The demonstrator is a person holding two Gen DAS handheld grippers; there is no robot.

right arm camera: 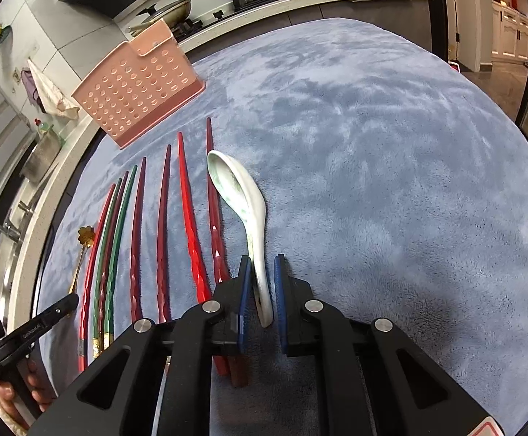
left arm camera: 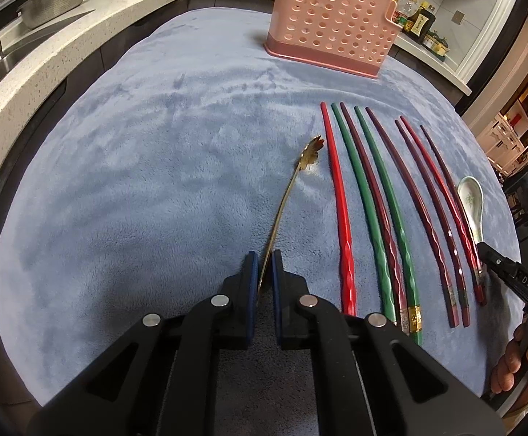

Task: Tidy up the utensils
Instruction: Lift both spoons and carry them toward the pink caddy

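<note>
Now left tongs [left arm camera: 264, 254] pinch one gold spoon [left arm camera: 302, 167], right tongs [right arm camera: 260, 259] one white spoon [right arm camera: 242, 200], beside eight chopsticks [left arm camera: 343, 218].

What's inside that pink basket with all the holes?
The pink basket stands empty-looking through its holes, but its inside is mostly hidden by its wall. The chopsticks lie outside it.

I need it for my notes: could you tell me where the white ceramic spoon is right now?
The white ceramic spoon lies on the blue cloth just right of the chopsticks, its handle between the right gripper pads.
</note>
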